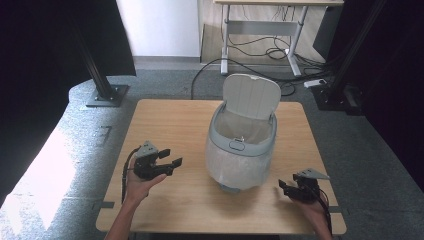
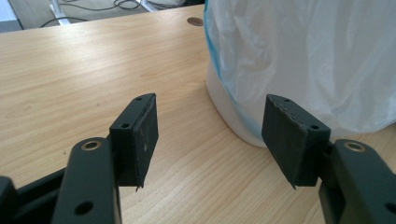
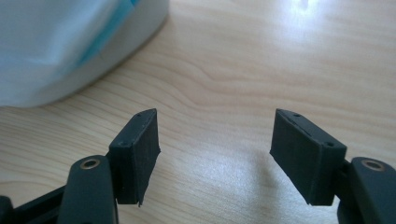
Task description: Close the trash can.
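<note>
A pale grey waste bin (image 1: 243, 142) stands in the middle of the wooden table (image 1: 170, 120) with its lid (image 1: 251, 95) tipped up at the back. A white plastic liner bag (image 1: 235, 167) hangs over its rim and down its sides. My left gripper (image 1: 171, 156) is left of the bin, open, with nothing between its jaws. In the left gripper view the left gripper (image 2: 212, 121) points at the bin's lower edge (image 2: 233, 123) and the bag (image 2: 303, 56). My right gripper (image 1: 284, 189) sits low at the bin's right front, open and empty. The right gripper (image 3: 215, 135) is over bare wood with the bin (image 3: 70, 46) to its upper left.
A person's hands come in at the table's near edge. Behind the table, on the grey floor, are a desk frame (image 1: 260, 27), loose cables (image 1: 250, 52) and a power strip (image 1: 315, 83). Black stand posts rise at back left (image 1: 102, 85) and back right (image 1: 340, 90).
</note>
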The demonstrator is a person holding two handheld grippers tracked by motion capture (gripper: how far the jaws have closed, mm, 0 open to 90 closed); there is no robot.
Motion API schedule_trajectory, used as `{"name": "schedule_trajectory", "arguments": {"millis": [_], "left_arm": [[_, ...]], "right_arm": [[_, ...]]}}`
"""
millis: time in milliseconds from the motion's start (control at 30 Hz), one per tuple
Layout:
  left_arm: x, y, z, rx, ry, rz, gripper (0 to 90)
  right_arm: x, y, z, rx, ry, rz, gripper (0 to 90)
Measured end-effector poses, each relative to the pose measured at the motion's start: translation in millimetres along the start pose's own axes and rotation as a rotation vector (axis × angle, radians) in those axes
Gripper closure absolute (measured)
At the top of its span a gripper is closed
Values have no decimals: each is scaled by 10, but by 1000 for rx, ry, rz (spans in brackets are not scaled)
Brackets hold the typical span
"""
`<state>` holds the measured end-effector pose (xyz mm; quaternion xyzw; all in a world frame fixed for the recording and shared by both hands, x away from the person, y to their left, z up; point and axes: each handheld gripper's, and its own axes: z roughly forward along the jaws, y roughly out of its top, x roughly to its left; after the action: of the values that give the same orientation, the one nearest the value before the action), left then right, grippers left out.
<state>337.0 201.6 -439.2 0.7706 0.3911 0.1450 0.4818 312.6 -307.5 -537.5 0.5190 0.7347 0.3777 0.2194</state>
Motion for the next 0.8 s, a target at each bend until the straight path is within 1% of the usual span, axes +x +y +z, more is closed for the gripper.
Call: {"name": "schedule_trajectory", "arguments": {"millis": [100, 167, 267, 367, 467, 567, 733, 800], "left_arm": [[4, -10, 1, 6, 2, 9, 363], [2, -21, 4, 12, 2, 12, 363], [2, -52, 15, 14, 2, 13, 363], [13, -95, 40, 17, -1, 4, 363], [14, -131, 67, 30, 2, 8, 363], [18, -167, 85, 40, 0, 4, 363], [40, -219, 87, 51, -3, -8, 363], [47, -228, 74, 49, -3, -14, 364]], "right_arm": [[3, 40, -58, -20, 26, -6, 307], [7, 89, -99, -41, 55, -5, 303], [5, 177, -172, -71, 78, -2, 296], [-1, 327, -305, -121, 105, 4, 293], [-5, 485, -443, -169, 119, 4, 294], [-7, 628, -551, -203, 134, 4, 293], [6, 888, -684, -228, 146, -11, 279], [17, 989, -716, -234, 160, -13, 276]]}}
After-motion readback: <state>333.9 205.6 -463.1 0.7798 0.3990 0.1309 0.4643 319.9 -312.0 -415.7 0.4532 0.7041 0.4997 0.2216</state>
